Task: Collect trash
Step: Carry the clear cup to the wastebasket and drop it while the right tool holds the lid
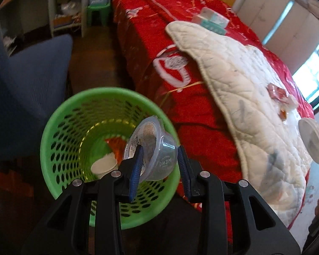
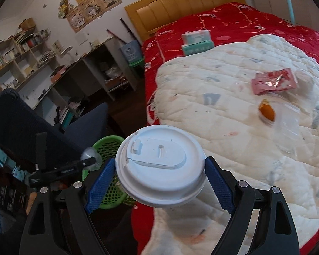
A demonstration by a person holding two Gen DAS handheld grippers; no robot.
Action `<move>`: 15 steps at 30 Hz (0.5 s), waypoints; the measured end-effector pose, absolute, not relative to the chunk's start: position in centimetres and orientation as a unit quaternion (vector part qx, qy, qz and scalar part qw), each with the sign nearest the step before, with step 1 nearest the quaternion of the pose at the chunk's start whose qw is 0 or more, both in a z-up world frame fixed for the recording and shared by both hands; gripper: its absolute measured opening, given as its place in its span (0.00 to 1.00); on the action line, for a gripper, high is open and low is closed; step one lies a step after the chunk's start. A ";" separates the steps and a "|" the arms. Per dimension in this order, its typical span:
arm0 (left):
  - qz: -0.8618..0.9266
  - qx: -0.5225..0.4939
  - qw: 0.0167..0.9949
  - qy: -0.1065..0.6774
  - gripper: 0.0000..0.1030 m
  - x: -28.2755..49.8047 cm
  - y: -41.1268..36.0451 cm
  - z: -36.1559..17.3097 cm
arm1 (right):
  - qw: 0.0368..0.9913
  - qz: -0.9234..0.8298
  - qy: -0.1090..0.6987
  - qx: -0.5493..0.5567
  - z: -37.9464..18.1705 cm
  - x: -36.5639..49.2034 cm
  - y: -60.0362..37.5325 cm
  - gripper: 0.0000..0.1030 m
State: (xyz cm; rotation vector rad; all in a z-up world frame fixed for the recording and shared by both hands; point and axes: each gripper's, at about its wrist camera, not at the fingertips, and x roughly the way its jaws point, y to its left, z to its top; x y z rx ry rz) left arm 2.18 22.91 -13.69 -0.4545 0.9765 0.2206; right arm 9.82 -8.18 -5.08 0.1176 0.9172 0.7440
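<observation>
My left gripper (image 1: 159,161) holds a clear plastic pudding cup (image 1: 153,150) between its blue pads, tilted over the mouth of the green perforated bin (image 1: 59,127). A white paper cup (image 1: 104,166) and an orange wrapper (image 1: 116,144) lie in the bin's bottom. My right gripper (image 2: 159,167) is shut on a white lidded coffee cup (image 2: 159,163) above the bed's edge. The bin (image 2: 105,144) and the left gripper with the pudding cup (image 2: 91,157) show at lower left in the right wrist view. A pink wrapper (image 2: 274,81), an orange scrap (image 2: 267,110) and a clear plastic piece (image 2: 287,125) lie on the white quilt (image 2: 223,116).
The bed has a red cover (image 1: 151,31) and a yellow headboard (image 2: 180,4). A teal tissue box (image 2: 196,42) sits on it. A dark blue chair (image 1: 27,89) stands left of the bin. A desk and shelves (image 2: 53,74) line the far wall.
</observation>
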 end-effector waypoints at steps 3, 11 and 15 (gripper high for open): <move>0.104 -0.237 0.847 0.465 0.41 2.0 23.7 -14.6 | 0.825 0.357 0.435 0.050 -5.2 9.6 -7.3 0.80; 0.112 -0.254 0.846 0.455 0.54 0.6 24.6 -14.5 | 0.817 0.372 0.440 0.037 -5.4 9.1 -5.5 0.80; 0.127 -0.244 0.851 0.447 0.54 -0.7 24.9 -13.5 | 0.812 0.383 0.439 0.029 -5.4 8.8 -4.3 0.80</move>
